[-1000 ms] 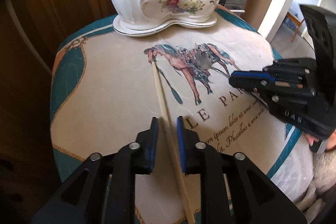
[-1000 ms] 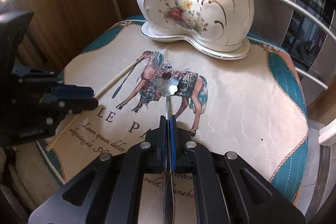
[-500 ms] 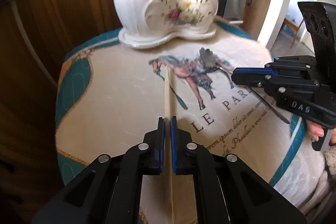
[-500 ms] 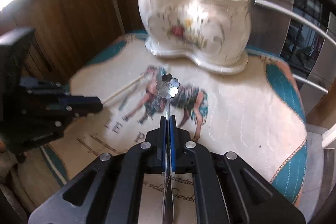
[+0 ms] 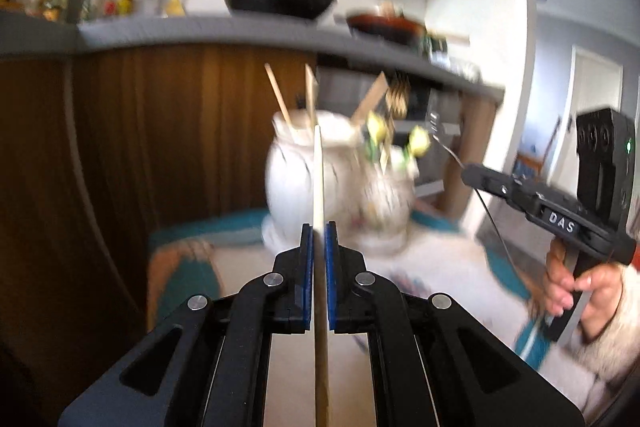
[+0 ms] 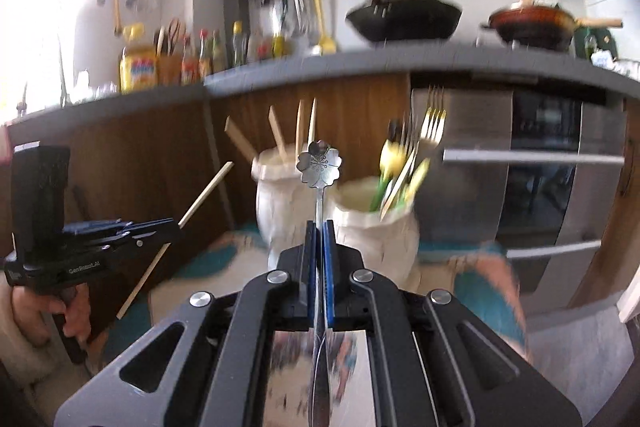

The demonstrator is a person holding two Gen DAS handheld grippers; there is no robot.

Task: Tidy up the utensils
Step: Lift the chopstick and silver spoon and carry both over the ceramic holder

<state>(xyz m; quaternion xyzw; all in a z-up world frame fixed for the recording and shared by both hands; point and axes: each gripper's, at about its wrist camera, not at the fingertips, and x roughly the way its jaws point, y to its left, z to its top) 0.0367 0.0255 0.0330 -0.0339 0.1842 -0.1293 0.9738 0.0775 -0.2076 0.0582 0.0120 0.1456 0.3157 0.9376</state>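
We hold the chopstick (image 5: 319,179) pinched in the left gripper (image 5: 319,239) and the flower-ended spoon (image 6: 319,167) pinched in the right gripper (image 6: 319,239), both pointing lengthwise at the ceramic holder (image 6: 372,227) ahead, above the desk.

Chopstick (image 5: 319,187): pale, matt wood. Spoon (image 6: 319,165): polished metal, flower-stamped end, mirror-bright handle. Holder (image 6: 372,223): glossy white ceramic; forks (image 6: 430,123) at its 12 o'clock look gilt metal. Left gripper (image 5: 319,231) and right gripper (image 6: 319,229): matt black plastic, blue pads (image 5: 306,267), bright metal rivets. Cabinet (image 5: 160,131): brown wood grain.
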